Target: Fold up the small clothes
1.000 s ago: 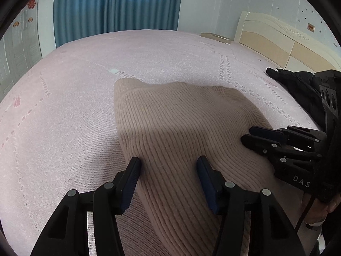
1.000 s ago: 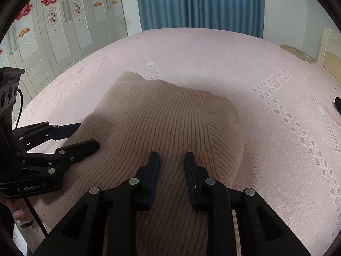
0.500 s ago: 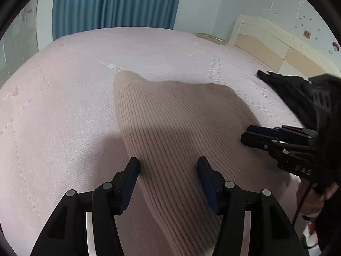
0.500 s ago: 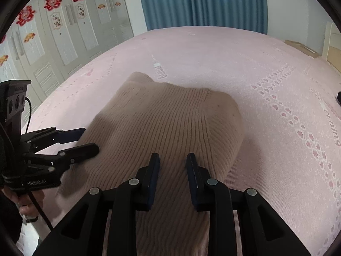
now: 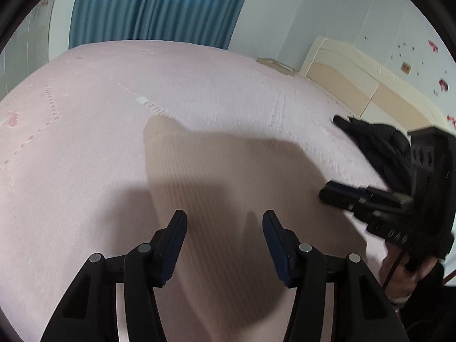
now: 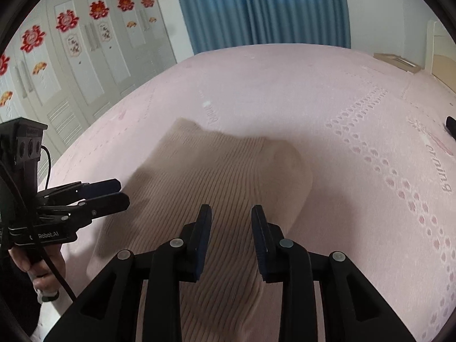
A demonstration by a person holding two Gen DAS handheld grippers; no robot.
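Observation:
A beige ribbed knit garment lies flat on the pink bedspread; it also shows in the right wrist view. My left gripper is open and empty, hovering above the garment's near left part. My right gripper is open and empty above the garment's near right part. Each gripper shows in the other's view: the right one at the garment's right edge, the left one at its left edge.
A black garment lies on the bed at the right, near the cream headboard. Blue curtains hang behind the bed. White wardrobe doors with red decorations stand to the left.
Both grippers have pulled back and risen from the garment. The right gripper's jaws have opened wider. The garment lies where it was.

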